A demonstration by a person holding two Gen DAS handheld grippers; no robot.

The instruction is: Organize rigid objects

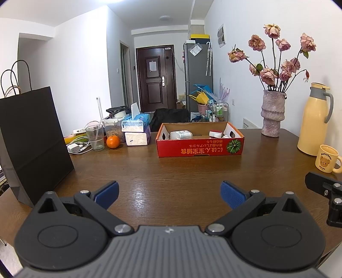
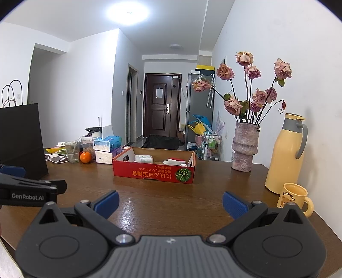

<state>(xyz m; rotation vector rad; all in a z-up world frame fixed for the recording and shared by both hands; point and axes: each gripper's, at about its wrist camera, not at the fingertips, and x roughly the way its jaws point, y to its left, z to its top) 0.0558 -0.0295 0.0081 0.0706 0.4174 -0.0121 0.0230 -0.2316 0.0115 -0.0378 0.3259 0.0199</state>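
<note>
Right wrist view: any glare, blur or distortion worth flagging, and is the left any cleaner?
Right wrist view: ceiling light blown out, sheen on the table, fisheye-bent walls, dark corners. Left wrist view: softer table sheen, same bending; red box sharp in both.

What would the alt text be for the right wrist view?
An open, empty right gripper hovers over a brown wooden table, facing a red cardboard box of small items. A vase of dried roses, yellow thermos and mug stand to the right.
</note>
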